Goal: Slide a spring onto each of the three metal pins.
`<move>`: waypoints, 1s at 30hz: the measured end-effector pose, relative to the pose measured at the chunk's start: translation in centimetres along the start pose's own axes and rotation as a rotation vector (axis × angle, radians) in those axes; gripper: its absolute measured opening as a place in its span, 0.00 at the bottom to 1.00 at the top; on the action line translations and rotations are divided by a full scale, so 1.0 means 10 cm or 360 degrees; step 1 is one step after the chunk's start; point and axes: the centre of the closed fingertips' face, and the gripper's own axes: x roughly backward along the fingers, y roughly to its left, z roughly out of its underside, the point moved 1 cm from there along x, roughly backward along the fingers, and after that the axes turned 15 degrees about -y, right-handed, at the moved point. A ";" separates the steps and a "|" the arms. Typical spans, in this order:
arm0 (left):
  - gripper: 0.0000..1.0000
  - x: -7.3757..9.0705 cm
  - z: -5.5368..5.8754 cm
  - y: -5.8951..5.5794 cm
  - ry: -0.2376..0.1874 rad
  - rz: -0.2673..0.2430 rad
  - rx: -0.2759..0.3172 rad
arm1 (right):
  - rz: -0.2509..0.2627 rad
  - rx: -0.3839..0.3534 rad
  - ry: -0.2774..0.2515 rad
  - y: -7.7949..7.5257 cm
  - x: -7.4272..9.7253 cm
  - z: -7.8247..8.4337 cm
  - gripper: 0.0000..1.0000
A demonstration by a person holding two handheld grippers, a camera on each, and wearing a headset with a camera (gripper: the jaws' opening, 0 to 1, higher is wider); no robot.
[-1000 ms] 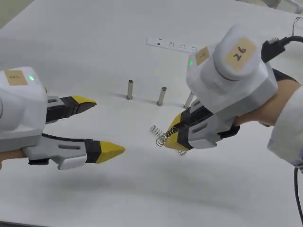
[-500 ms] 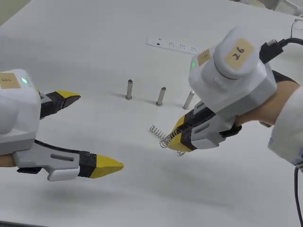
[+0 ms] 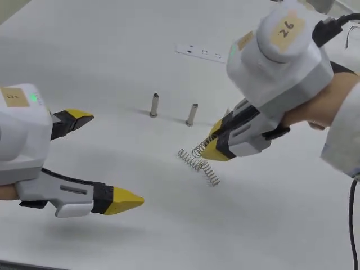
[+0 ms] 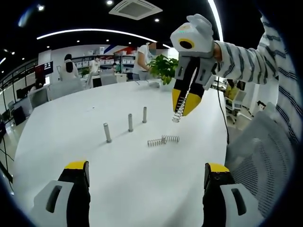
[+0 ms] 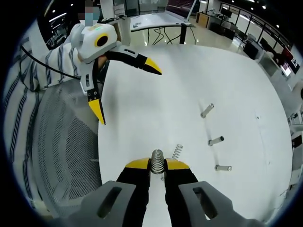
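The right hand-held gripper (image 3: 211, 149) has its jaws pinched shut on one spring (image 3: 201, 149), gripped near one end and held above the table (image 3: 112, 50). The rest of the coil hangs out free and slanted. In the right gripper view the spring (image 5: 157, 158) sits end-on between the yellow tips.

The left hand-held gripper (image 3: 101, 158) is spread wide and holds nothing, well apart from the work. The three metal pins (image 4: 130, 122) stand upright in a row on the table, all bare. The two loose springs (image 3: 198, 165) lie end to end in front of them.

**Risks**
- The spring is thin and held by a small bite. It could twist, or pop out of the tips, if its free end catches a pin top off-centre.
- The coil hangs at a slant, so I judge it needs lining up with the pin's axis. Otherwise it will likely snag on the rim.
- The pins look slim and free-standing, so a sideways nudge from the jaws might tip one, or knock its neighbour.
- A low pass could scatter the loose springs.

**Writing**
- A tan sticker (image 3: 287, 27) on the right hand-held gripper reads "26".
- The tan sticker (image 3: 14, 97) on the left one is too small to read.
- The marks on the white strip (image 3: 202, 53) beyond the pins are also illegible.
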 end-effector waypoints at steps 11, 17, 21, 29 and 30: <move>0.98 0.02 0.08 0.04 0.0044 -0.0014 0.0060 | -0.0003 0.0038 0.0064 -0.25 0.07 -0.23 0.08; 0.98 0.05 0.12 0.05 0.0073 -0.0018 0.0081 | -0.0004 0.0098 0.0086 -0.45 0.03 -0.39 0.08; 0.98 0.07 0.13 0.13 0.0089 -0.0073 0.0029 | 0.0015 0.0159 0.0094 -0.57 -0.06 -0.50 0.08; 0.98 0.12 0.14 0.20 0.0087 -0.0094 0.0035 | -0.0014 0.0250 0.0157 -0.74 -0.26 -0.60 0.08; 0.98 0.12 0.13 0.20 0.0085 -0.0097 0.0036 | -0.0021 0.0267 0.0173 -0.74 -0.28 -0.60 0.08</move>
